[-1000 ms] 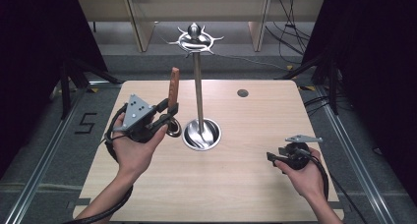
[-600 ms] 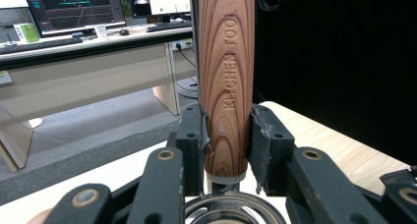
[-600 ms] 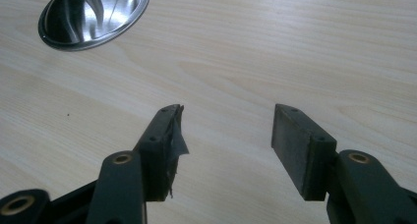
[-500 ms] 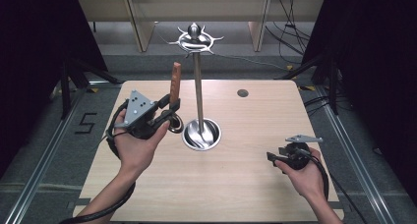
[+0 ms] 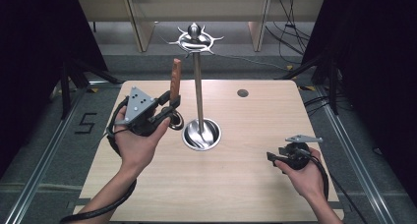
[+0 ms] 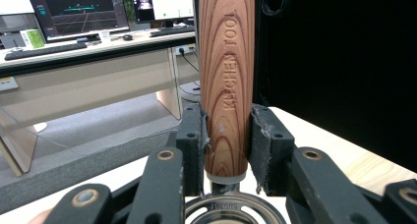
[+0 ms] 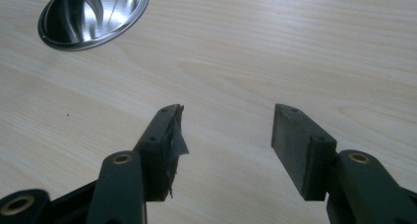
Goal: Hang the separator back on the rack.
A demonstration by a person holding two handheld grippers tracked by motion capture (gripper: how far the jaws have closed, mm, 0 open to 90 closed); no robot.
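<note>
My left gripper (image 5: pixel 169 103) is shut on the wooden handle (image 6: pixel 227 81) of a kitchen utensil, which stands upright with "KITCHEN TOOL" stamped on it. In the high view the handle (image 5: pixel 175 79) rises above the jaws just left of the metal stand's pole (image 5: pixel 198 89). A metal ring of the utensil (image 6: pixel 231 209) shows below the pads (image 6: pixel 260 140). The stand has a round steel base (image 5: pixel 201 134) and a hooked crown (image 5: pixel 195 39) on top. My right gripper (image 7: pixel 226 135) stands open and holds nothing, low over the table at the right (image 5: pixel 275 157).
The wooden table (image 5: pixel 246 184) has a small dark disc (image 5: pixel 242 93) near its far edge. Dark curtains flank both sides. Cables trail from both grippers. A desk with monitors (image 6: pixel 78 8) stands beyond the table in the left gripper view.
The left hand with the utensil has drifted slightly toward the stand's pole. The right hand has not moved.
</note>
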